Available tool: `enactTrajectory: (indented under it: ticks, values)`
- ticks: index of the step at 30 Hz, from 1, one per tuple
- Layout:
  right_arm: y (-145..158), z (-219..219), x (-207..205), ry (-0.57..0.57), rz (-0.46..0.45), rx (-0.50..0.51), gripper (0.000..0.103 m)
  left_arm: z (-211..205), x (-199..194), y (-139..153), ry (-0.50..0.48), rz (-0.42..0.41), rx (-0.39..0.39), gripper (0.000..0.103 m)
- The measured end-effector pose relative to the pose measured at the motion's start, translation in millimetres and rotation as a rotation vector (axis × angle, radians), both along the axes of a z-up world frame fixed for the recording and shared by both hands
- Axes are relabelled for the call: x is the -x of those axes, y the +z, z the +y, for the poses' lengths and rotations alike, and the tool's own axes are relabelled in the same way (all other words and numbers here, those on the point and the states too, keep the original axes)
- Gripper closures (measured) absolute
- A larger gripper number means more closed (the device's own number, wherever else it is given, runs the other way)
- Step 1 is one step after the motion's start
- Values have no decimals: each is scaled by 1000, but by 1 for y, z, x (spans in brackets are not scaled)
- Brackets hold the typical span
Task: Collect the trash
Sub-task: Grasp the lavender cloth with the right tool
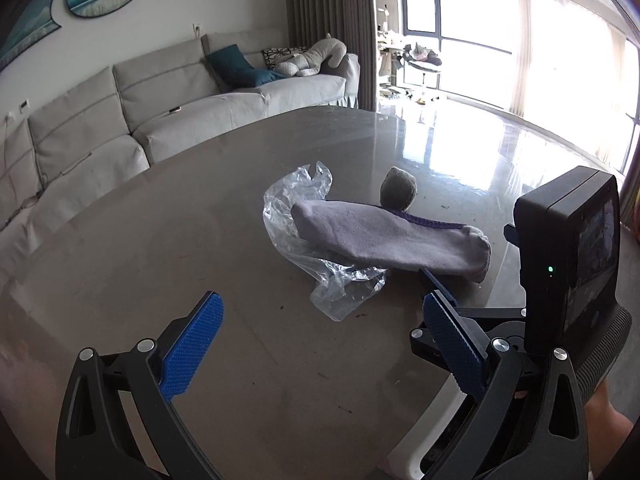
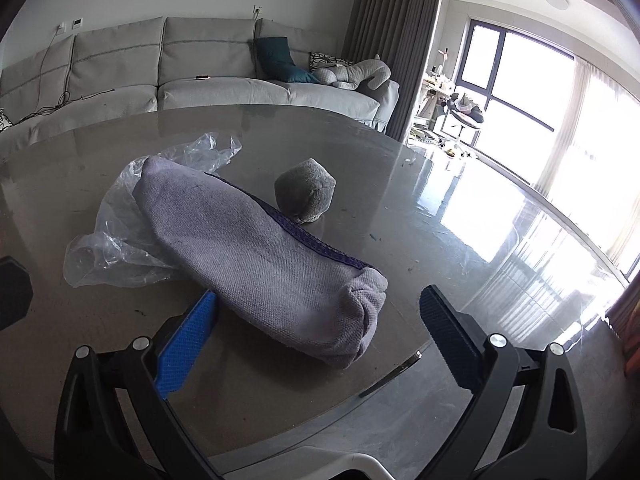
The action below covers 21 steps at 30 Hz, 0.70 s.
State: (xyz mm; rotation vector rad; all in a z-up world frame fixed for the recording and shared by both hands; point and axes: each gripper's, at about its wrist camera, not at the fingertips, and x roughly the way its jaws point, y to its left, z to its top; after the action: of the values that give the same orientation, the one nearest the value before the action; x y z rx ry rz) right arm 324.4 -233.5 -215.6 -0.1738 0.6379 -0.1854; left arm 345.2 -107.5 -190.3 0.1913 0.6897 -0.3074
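Observation:
A lilac fabric pouch [image 2: 256, 256] with a purple zipper lies on the grey table [image 2: 420, 216], partly on top of a crumpled clear plastic bag [image 2: 116, 252]. A grey cloth ball [image 2: 306, 190] sits just behind the pouch. My right gripper [image 2: 320, 300] is open, and the near end of the pouch lies between its fingers. In the left wrist view the pouch [image 1: 380, 240], the bag [image 1: 292, 208] and the ball [image 1: 398, 188] lie ahead of my left gripper [image 1: 324, 320], which is open and holds nothing. The right gripper's black body [image 1: 568, 248] stands at the pouch's right end.
The table's rounded edge [image 2: 400, 368] runs close under the right gripper, with glossy floor [image 2: 520, 248] beyond. A grey sofa [image 1: 160, 100] with cushions stands behind the table. Small dark crumbs [image 1: 360, 314] dot the tabletop. Bright windows [image 1: 540, 40] fill the right.

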Motion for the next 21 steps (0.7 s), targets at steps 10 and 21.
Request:
enactTrajectory:
  ticks: [10,21]
  values:
    - [-22,10,-19,30,-39,289,8,12,-15,-15,29,40,29,5]
    - [1,-11,-20,41,13,35,100,9,-14,-10,31,27,23,5]
